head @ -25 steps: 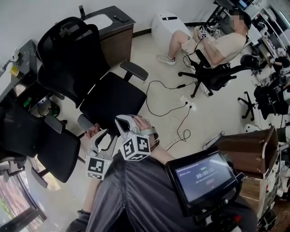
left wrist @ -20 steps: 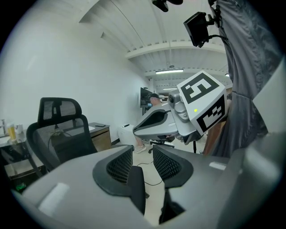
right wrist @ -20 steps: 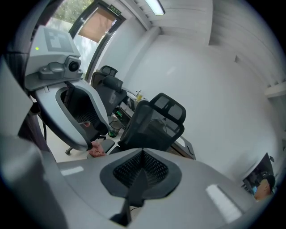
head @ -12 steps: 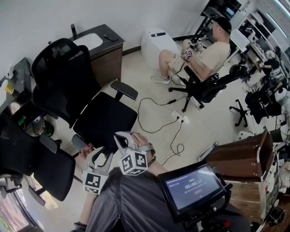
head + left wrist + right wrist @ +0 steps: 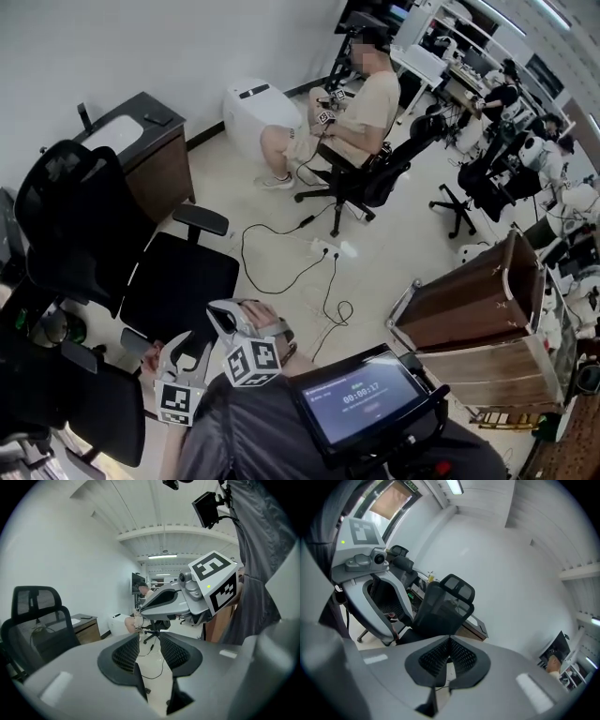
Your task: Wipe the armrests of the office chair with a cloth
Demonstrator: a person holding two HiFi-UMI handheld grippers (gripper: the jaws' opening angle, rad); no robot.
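The black office chair [image 5: 178, 281] stands at the left of the head view, with one armrest [image 5: 202, 220] at its far side and the other armrest [image 5: 141, 342] near me. Both grippers hover side by side over the seat's front edge. My left gripper [image 5: 194, 342] is open, and only floor shows through the gap at my left gripper [image 5: 149, 644]. My right gripper [image 5: 217, 312] is shut and empty, the pads of my right gripper [image 5: 450, 644] meeting. The chair's mesh backrest [image 5: 445, 604] lies ahead of it. No cloth shows in any view.
A second black chair [image 5: 56, 394] stands at the lower left. A dark-topped cabinet [image 5: 141, 150] and a white appliance [image 5: 253, 108] line the wall. A seated person [image 5: 352, 108], floor cables [image 5: 323, 253], a brown cabinet [image 5: 469, 300] and a screen [image 5: 361, 403] are to the right.
The head view has swung, so the chair now sits further left and lower in it. Both grippers have shifted left and down in the picture, still side by side. Neither gripper's jaws show any change.
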